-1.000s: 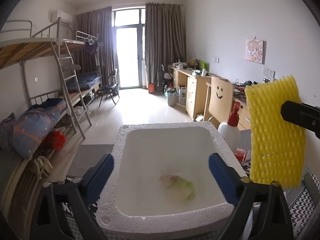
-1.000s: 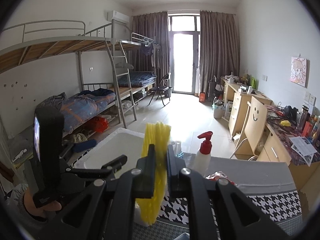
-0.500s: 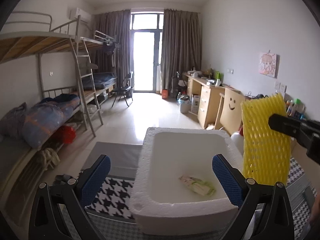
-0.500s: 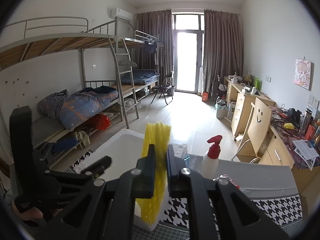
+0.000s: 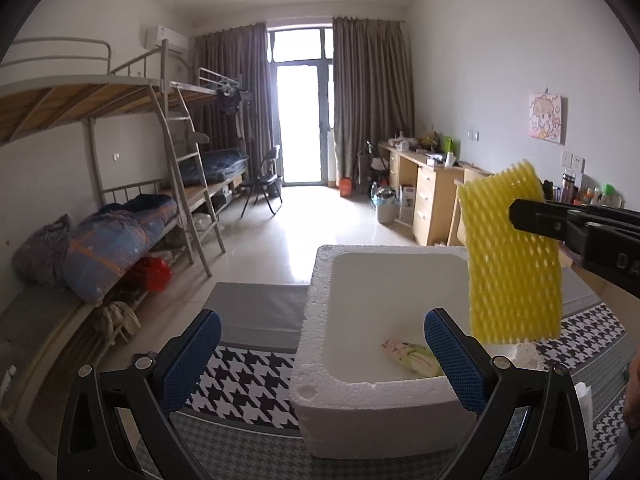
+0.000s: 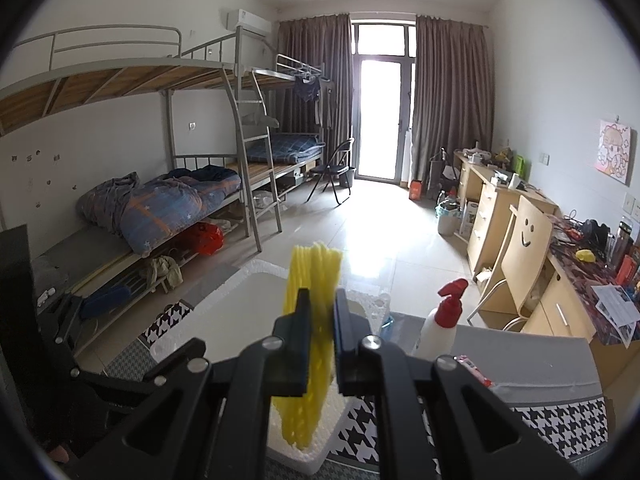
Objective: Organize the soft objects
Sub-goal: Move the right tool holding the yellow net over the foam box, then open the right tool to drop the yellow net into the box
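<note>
Houndstooth cloth (image 5: pixel 248 384) covers the worktop, where a white foam box (image 5: pixel 320 360) stands open. Above the box's right side hangs a yellow foam net sleeve (image 5: pixel 512 256), pinched flat between the fingers of the right gripper (image 6: pixel 320 320). A small patterned pouch (image 5: pixel 412 356) lies inside the box. Nearer, the left gripper (image 5: pixel 320 344) has its blue-padded fingers (image 5: pixel 192 356) spread wide and empty, straddling the box's near left corner.

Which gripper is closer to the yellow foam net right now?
Right. The right gripper is clamped on the yellow foam net; the left gripper is open, below and beside it.
</note>
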Demonstrator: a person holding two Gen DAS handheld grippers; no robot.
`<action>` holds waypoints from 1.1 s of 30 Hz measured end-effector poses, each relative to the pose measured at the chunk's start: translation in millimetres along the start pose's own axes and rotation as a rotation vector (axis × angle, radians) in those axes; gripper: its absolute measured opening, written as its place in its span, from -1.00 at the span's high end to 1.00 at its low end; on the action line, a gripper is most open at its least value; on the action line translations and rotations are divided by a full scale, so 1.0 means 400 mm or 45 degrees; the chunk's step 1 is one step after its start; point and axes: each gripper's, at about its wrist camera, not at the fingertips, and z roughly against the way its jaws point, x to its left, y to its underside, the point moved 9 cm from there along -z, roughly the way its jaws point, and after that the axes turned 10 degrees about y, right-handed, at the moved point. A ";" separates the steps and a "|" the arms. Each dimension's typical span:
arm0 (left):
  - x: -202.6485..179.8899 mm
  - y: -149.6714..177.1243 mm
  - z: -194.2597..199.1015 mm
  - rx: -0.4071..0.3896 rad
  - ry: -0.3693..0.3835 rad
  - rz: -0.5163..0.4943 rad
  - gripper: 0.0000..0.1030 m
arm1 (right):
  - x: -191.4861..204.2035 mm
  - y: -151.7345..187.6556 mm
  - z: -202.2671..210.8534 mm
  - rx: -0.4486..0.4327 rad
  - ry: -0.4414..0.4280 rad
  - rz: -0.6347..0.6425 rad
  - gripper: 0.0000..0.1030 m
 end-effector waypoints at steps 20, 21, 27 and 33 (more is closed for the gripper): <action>0.013 0.025 0.022 0.039 -0.047 -0.020 -0.98 | 0.025 0.001 -0.073 0.064 0.005 0.030 0.75; 0.013 0.023 0.026 0.021 -0.064 -0.030 -0.98 | 0.025 0.001 -0.076 0.063 0.009 0.028 0.75; 0.011 0.021 0.042 -0.007 0.038 0.038 -0.98 | 0.022 0.008 -0.087 0.093 -0.004 0.020 0.71; 0.042 0.016 0.049 -0.041 -0.033 0.091 -0.98 | 0.020 0.005 -0.069 0.052 0.011 0.037 -0.18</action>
